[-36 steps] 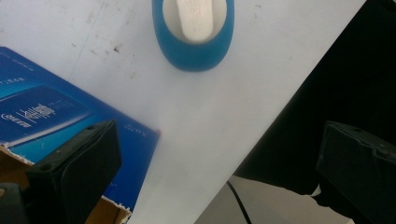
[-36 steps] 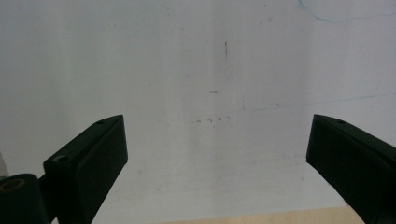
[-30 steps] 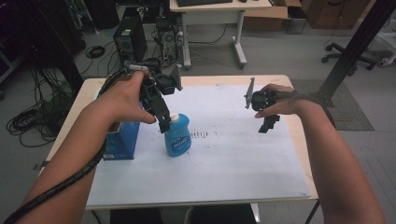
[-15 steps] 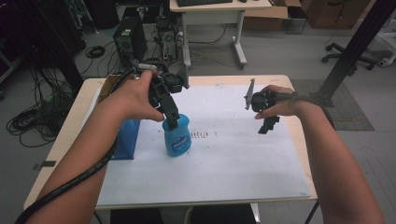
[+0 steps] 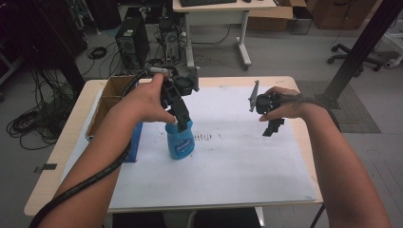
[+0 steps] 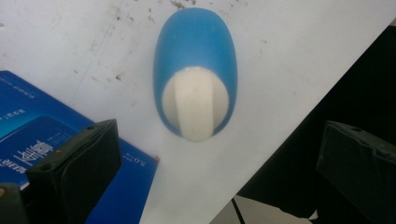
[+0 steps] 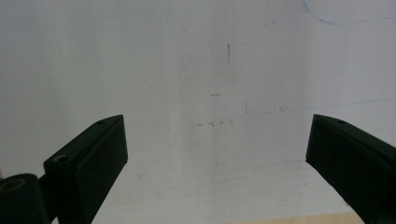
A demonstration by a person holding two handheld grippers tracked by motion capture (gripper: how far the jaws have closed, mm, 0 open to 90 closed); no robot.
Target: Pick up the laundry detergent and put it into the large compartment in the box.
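One blue bottle (image 6: 195,70), below left tool (image 6: 217,163), jaws apart

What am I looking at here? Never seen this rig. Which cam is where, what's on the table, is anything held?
There is no robot here: a person holds a pair of hand-held tongs in each hand. The high view looks down on the table from above the person. There, the left tongs hang just over a blue bottle, and the right tongs hover over bare white paper.

The other two pictures come from cameras riding on the tongs, looking along their black jaws. The left gripper view looks straight down on the bottle's white cap, with the jaws spread wide on either side and not touching it. The right gripper view shows open jaws over the paper.

Also on the table: a blue box beside the bottle and a cardboard box behind it. Nothing is held yet.
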